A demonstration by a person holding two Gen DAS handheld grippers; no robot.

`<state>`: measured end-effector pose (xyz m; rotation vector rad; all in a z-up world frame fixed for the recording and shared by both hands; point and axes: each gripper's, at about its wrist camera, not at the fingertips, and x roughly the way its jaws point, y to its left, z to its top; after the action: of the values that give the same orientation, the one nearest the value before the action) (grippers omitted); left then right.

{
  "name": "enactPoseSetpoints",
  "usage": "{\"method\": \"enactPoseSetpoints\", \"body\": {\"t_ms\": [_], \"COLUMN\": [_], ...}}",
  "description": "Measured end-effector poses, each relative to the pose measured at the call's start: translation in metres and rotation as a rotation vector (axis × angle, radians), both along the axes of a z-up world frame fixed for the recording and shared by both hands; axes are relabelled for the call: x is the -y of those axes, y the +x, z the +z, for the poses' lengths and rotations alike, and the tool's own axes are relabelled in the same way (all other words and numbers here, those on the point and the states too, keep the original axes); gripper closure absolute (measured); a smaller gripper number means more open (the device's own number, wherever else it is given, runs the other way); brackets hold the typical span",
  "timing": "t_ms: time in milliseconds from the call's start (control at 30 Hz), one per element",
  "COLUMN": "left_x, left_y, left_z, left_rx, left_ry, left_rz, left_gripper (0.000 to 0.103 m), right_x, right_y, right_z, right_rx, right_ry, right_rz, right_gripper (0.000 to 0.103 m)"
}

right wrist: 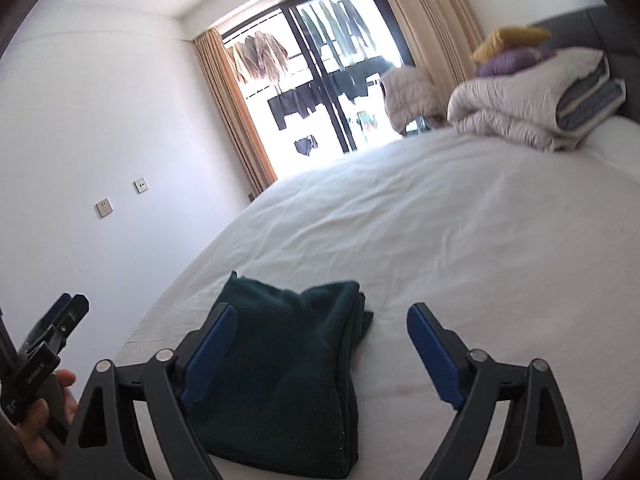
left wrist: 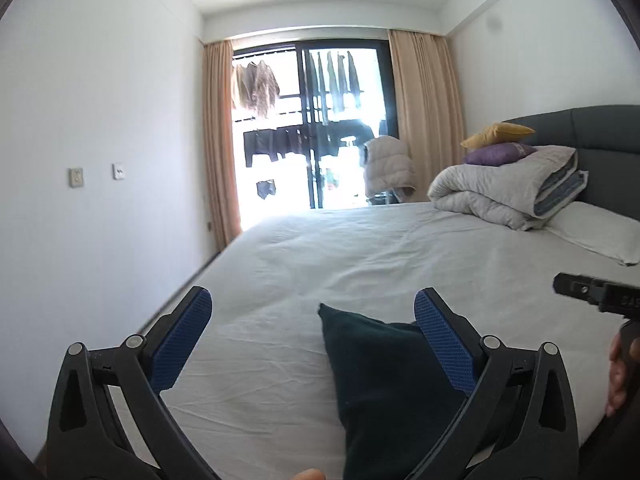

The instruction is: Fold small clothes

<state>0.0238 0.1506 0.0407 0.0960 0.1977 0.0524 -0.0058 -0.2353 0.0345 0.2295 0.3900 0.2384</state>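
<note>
Dark green garment point(right wrist: 288, 376): folded into a compact stack with layered edges visible on its right side, lying flat on the white bed sheet point(right wrist: 440, 240) near the bed's near edge.

Left to right, right wrist view:
- Left gripper point(right wrist: 60, 320) appears at the far left edge, carried in a hand point(right wrist: 48, 412); its body is held clear of the garment.
- Right gripper point(right wrist: 320, 340): jaws spread wide, nothing pinched. Its left blue pad point(right wrist: 208, 356) overlaps the garment's left portion in the picture; whether it touches cannot be told. Its right pad stands over bare sheet.

Left to right, left wrist view:
- Left gripper point(left wrist: 312, 328): jaws spread wide, nothing between the pads. The garment point(left wrist: 384, 392) lies below and toward the right finger.
- Right gripper's black body point(left wrist: 596, 296) enters at the right edge.

Background: curtained window point(left wrist: 312, 128), folded duvet point(left wrist: 504, 192) with purple cushion point(left wrist: 496, 154) and yellow cushion point(left wrist: 498, 133) stacked on top, white pillow point(left wrist: 596, 234) against the grey headboard point(left wrist: 600, 140).
</note>
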Motion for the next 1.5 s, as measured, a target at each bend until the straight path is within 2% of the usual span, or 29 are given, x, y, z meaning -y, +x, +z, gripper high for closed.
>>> {"method": "enactPoseSetpoints", "body": {"t_ms": [33, 100, 167, 233, 300, 467, 600, 867, 1167, 1500], "left_x": [0.002, 0.005, 0.008, 0.008, 0.01, 0.012, 0.013, 0.012, 0.012, 0.009], "left_y": [-0.007, -0.016, -0.026, -0.039, -0.048, -0.062, -0.056, -0.015, 0.009, 0.03], "left_z": [0.008, 0.019, 0.029, 0.037, 0.041, 0.036, 0.024, -0.019, -0.07, -0.1], "left_rx": [-0.014, -0.068, -0.085, -0.11, -0.15, -0.227, -0.281, -0.416, -0.55, -0.609], "left_ry": [0.016, 0.015, -0.012, -0.053, -0.073, -0.084, -0.092, -0.124, -0.133, -0.14], "left_rz": [0.023, 0.061, 0.069, 0.06, 0.053, 0.067, 0.071, 0.076, 0.079, 0.098], "left_gripper": [0.0, 0.0, 0.0, 0.0, 0.0, 0.0, 0.0, 0.0, 0.0, 0.0], "right_x": [-0.002, -0.008, -0.016, -0.02, -0.025, -0.032, -0.035, -0.049, -0.058, -0.064], "right_y": [-0.01, -0.031, -0.05, -0.069, -0.082, -0.086, -0.082, -0.082, -0.074, -0.055], "right_z": [0.011, 0.03, 0.047, 0.06, 0.07, 0.069, 0.058, 0.03, -0.009, -0.034], "right_rx": [0.044, 0.121, 0.183, 0.228, 0.232, 0.075, -0.019, -0.086, -0.18, -0.269], "right_ry": [-0.016, -0.045, -0.084, -0.133, -0.151, -0.159, -0.166, -0.21, -0.215, -0.215], "right_rz": [-0.013, -0.051, -0.086, -0.091, -0.08, -0.076, -0.106, -0.082, -0.055, -0.036], "right_gripper": [0.0, 0.0, 0.0, 0.0, 0.0, 0.0, 0.0, 0.0, 0.0, 0.0]}}
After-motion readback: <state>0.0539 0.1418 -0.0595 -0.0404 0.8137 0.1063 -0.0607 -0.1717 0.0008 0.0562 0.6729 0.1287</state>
